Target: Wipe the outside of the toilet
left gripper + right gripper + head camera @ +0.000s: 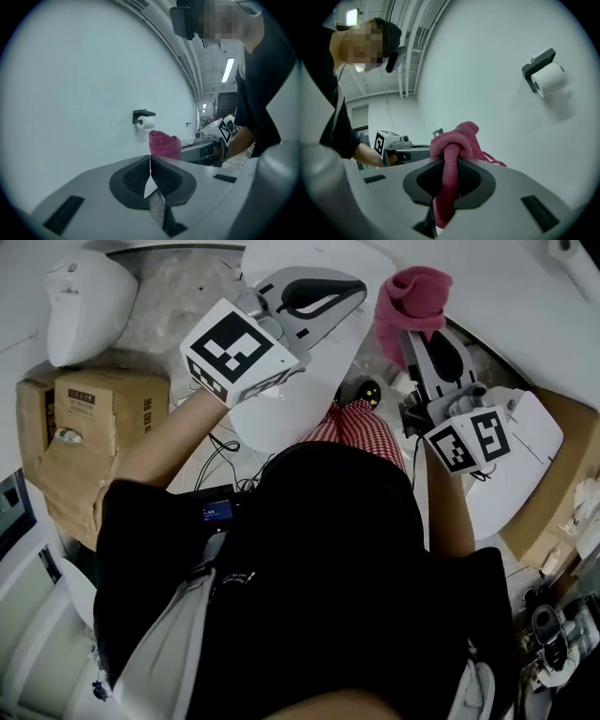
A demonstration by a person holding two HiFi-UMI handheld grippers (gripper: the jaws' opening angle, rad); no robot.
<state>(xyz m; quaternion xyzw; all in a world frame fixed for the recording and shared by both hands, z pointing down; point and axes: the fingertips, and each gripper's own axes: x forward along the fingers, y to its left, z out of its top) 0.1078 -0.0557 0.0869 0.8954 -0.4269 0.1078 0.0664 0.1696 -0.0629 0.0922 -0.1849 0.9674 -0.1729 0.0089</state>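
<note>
White wall (70,93) is closing off the corner; the floor is crowding with a cardboard box (103,409) and loose cables (225,451) near the person's legs. Nearest, the right gripper (446,168) is clamping a pink cloth (457,140): a narrow strip is running down between its fingers while most of the cloth is bunching in a knot above the tips. The left gripper (150,161) is carrying nothing, its fingers pressing together. In the head view, what I am taking for the toilet (281,409) is lying under and beyond the left gripper, white and rounded. The cloth is hanging in the air off to its right, apparently not touching it. Farther off, a paper roll (548,77) is sitting in its holder on the wall. Risks, as I am judging them: the thin pinched strip is inviting a slip once the wad is dragging on porcelain. The knotted wad is offering poor contact, so hard fingertips may be scraping the glaze. The cables are threatening to snag a foot during any reach around the bowl.
</note>
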